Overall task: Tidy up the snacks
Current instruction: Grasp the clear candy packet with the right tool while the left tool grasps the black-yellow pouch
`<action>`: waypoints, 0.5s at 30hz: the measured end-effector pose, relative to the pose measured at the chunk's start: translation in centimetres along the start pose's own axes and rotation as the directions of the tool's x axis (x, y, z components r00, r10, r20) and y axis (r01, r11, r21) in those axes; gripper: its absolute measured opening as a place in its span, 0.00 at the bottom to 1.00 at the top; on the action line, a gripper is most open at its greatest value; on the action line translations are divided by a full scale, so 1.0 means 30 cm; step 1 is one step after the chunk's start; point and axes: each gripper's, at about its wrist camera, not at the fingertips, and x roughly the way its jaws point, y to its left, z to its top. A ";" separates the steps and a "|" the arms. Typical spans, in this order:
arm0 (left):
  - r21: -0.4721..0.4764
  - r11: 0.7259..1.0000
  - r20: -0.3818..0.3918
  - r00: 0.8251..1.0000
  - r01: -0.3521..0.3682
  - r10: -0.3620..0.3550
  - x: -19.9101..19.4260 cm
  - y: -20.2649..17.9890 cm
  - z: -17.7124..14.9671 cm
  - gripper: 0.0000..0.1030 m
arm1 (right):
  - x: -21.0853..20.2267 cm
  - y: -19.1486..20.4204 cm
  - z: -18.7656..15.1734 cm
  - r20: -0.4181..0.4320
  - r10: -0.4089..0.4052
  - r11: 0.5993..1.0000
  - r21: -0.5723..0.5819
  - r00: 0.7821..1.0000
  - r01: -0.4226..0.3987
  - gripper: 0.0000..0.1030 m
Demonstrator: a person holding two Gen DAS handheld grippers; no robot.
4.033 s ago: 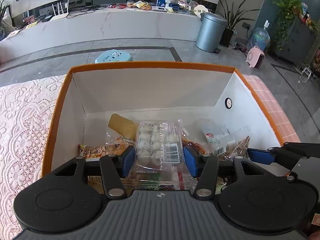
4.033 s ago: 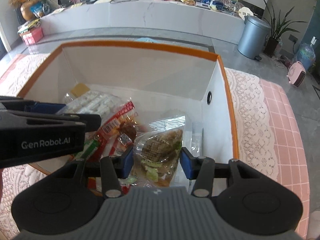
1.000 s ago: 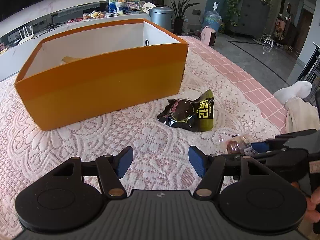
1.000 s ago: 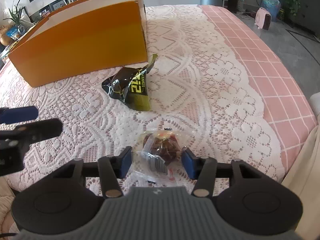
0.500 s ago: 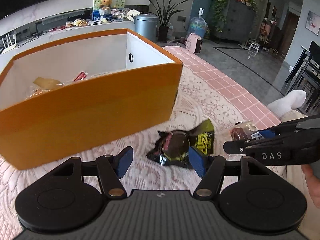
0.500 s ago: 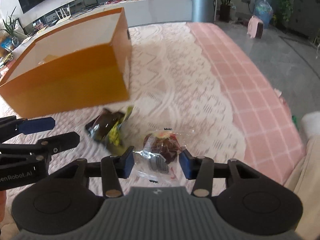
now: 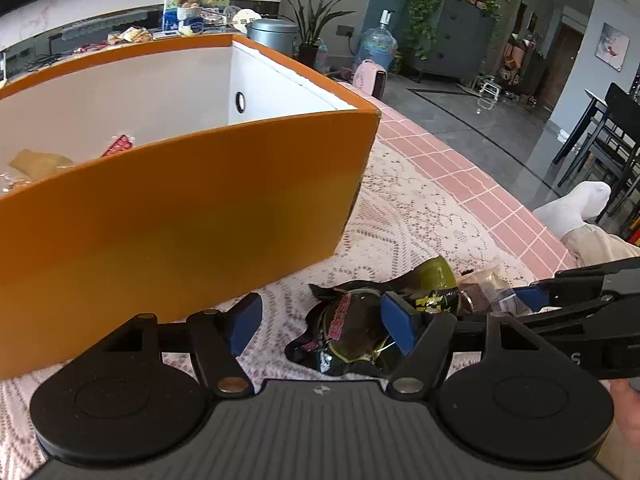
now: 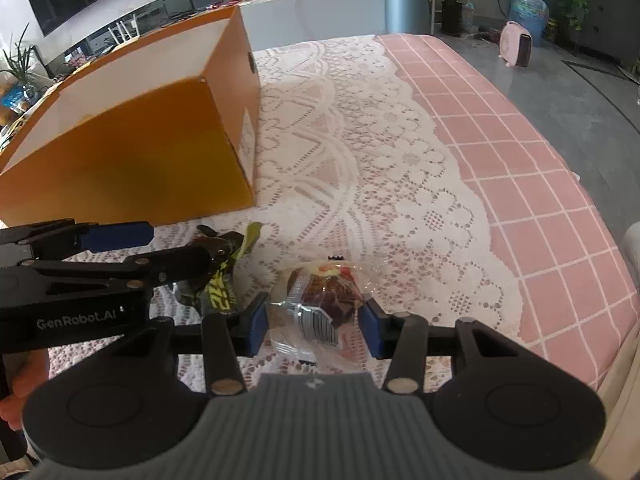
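Note:
An orange box [image 7: 180, 208] [image 8: 140, 160] with white inner walls stands on the lace cloth, with several snacks inside. A black and green snack packet [image 7: 348, 328] [image 8: 224, 280] lies on the cloth just in front of the box's right corner. My left gripper [image 7: 320, 326] [image 8: 168, 246] straddles it. Its jaws are opening and the pads do not press on the packet. My right gripper [image 8: 314, 330] [image 7: 532, 300] is shut on a clear packet with a brown cake [image 8: 320, 304] [image 7: 480, 292], held just right of the black packet.
White lace cloth [image 8: 360, 160] covers a pink checked table [image 8: 540, 160], whose edge runs along the right. A person's socked foot [image 7: 576, 208] and trouser leg lie beyond that edge. Hands [image 8: 24, 376] hold both grippers.
The left gripper has moved in and down from the open cloth until its fingers straddle the black packet, and its jaws are wider. The right gripper has carried the clear packet toward the box.

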 end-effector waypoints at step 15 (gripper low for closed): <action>-0.055 0.996 -0.024 0.997 0.075 -0.076 0.058 0.011 0.000 0.71 | 0.006 -0.039 0.003 0.015 -0.046 0.998 0.054 0.999 0.045 0.45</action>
